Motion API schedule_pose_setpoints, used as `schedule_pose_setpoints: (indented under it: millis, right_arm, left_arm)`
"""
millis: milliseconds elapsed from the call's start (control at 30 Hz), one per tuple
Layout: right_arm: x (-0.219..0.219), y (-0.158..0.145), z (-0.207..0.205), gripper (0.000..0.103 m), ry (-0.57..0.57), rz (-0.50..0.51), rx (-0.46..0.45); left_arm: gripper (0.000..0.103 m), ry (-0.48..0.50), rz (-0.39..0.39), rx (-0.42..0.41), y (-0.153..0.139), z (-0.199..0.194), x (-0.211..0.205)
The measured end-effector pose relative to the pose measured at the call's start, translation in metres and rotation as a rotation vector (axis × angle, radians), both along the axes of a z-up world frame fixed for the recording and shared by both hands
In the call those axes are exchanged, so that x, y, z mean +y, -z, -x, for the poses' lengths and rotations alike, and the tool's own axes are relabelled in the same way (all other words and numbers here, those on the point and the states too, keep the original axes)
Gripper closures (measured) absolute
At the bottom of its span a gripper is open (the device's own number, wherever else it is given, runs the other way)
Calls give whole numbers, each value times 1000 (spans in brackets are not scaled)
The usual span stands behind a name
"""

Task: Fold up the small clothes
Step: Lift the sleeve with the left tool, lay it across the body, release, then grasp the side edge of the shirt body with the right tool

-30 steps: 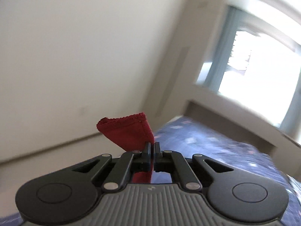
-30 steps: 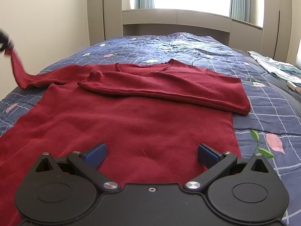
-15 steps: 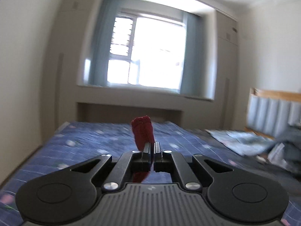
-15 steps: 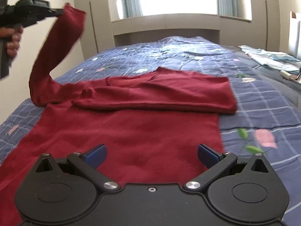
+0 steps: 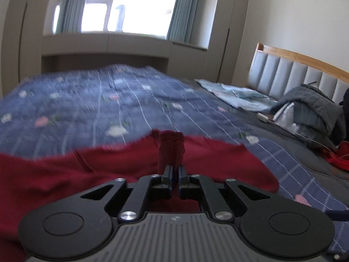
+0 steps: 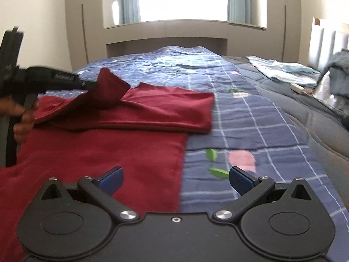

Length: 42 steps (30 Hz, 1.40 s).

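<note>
One big bed fills both of our views, its blue quilted cover (image 6: pixel 250 118) checked in white and dotted with pink flowers. Spread across the near left part of it lies the dark red knit sweater (image 6: pixel 104 152), body flat, one sleeve (image 6: pixel 174 111) already folded across the chest with its cuff end near the sweater's right edge. Over by the padded grey headboard (image 5: pixel 292 76) we see a heap of grey clothing (image 5: pixel 314 107) and a pale blue folded cloth (image 5: pixel 237 96), well apart from the sweater. Our left gripper (image 5: pixel 173 170) has its fingers clamped together on the cuff of the other sleeve (image 5: pixel 171 150), which stands bunched up just above the tips; from the right wrist view that sleeve (image 6: pixel 109 87) hangs lifted over the sweater's left shoulder. Our right gripper (image 6: pixel 174 178) hovers low above the sweater's right hem edge, blue-padded fingers (image 6: pixel 111 178) spread wide apart, holding nothing.
</note>
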State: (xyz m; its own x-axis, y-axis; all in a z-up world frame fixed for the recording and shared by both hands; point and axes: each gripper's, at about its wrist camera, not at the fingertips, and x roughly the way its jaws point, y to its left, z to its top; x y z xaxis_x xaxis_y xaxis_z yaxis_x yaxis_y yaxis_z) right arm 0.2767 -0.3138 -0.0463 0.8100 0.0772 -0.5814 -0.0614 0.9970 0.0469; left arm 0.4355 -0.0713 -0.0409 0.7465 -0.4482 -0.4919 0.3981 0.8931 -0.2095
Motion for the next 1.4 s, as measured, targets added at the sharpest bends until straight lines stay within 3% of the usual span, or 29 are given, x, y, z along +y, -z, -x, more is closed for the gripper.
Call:
schedule_pose_setpoints:
  millis: [67, 133, 200, 433, 733, 967, 1033, 1100, 1167, 1300, 1400]
  right_arm:
    - [-4, 3, 1, 0, 13, -2, 9]
    - [-5, 5, 0, 0, 20, -1, 14]
    - [-6, 7, -2, 0, 22, -4, 18]
    - [2, 3, -16, 1, -17, -40, 2]
    - [31, -11, -96, 3, -178, -219, 1]
    - [63, -3, -156, 32, -166, -235, 51]
    - [69, 1, -165, 48, -153, -231, 72]
    - [76, 1, -169, 78, -151, -211, 83]
    - [80, -3, -170, 95, -169, -209, 85]
    - [86, -34, -172, 98, -215, -214, 16]
    - [88, -74, -185, 99, -253, -288, -34]
  left_arm:
    - [89, 5, 5, 20, -3, -3, 0]
    - [57, 5, 10, 37, -3, 0, 5]
    - [38, -19, 22, 40, -7, 5, 11]
    - [0, -123, 34, 24, -20, 29, 52]
    - [0, -433, -37, 94, -15, 52, 144]
    - [0, -616, 14, 175, 0, 57, 215]
    - [0, -632, 22, 178, 3, 60, 226]
    - [0, -637, 27, 177, 5, 60, 231]
    - [0, -625, 28, 170, 7, 60, 232]
    - [0, -585, 3, 144, 9, 58, 221]
    - [0, -550, -38, 127, 9, 58, 210]
